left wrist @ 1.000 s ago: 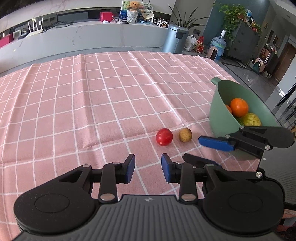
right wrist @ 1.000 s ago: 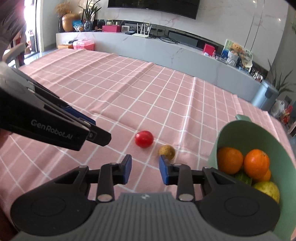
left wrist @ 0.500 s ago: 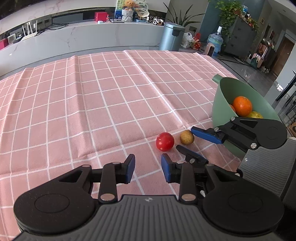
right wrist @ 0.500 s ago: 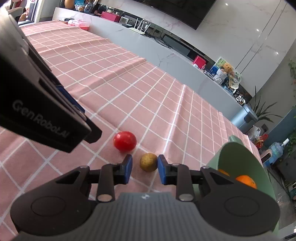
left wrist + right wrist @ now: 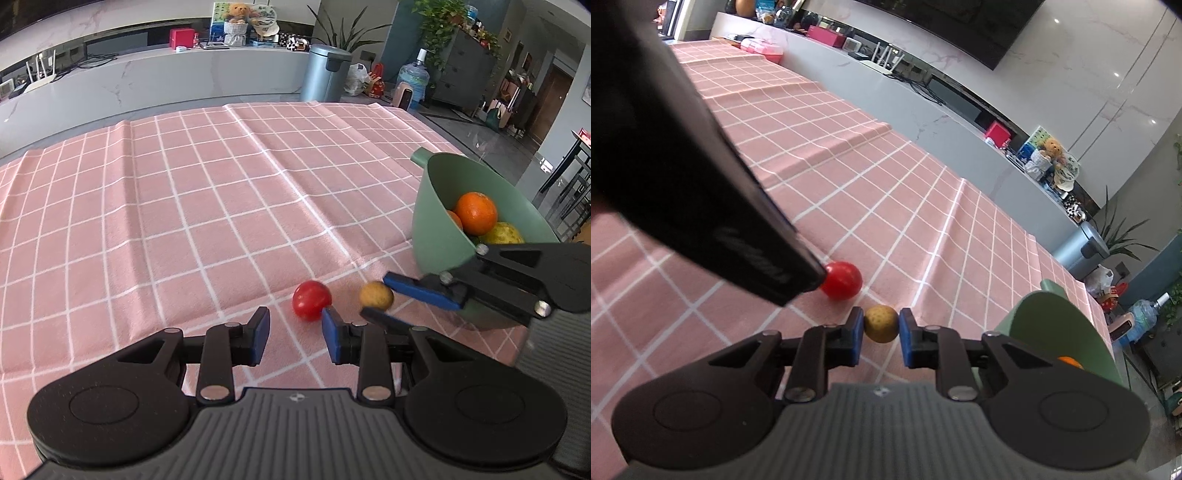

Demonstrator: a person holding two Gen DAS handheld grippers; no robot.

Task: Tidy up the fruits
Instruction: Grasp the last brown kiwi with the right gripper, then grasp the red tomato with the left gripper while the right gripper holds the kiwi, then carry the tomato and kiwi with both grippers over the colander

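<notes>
A small yellow-brown fruit (image 5: 881, 324) lies on the pink checked cloth, between the blue pads of my right gripper (image 5: 881, 338), which stand at its two sides, still open. From the left wrist view the fruit (image 5: 376, 295) sits between the right gripper's fingers (image 5: 421, 293). A red tomato (image 5: 311, 300) lies just left of it, also in the right wrist view (image 5: 842, 279). My left gripper (image 5: 295, 336) is open and empty, just short of the tomato. A green bowl (image 5: 436, 221) with oranges (image 5: 475, 213) and a yellow-green fruit stands at the right.
The pink checked tablecloth (image 5: 184, 206) covers the table and has folds. The table's right edge runs just behind the bowl. The left gripper's body (image 5: 683, 177) fills the left of the right wrist view.
My right gripper has moved down and forward until its pads flank the yellow-brown fruit. The left gripper has edged a little closer to the tomato.
</notes>
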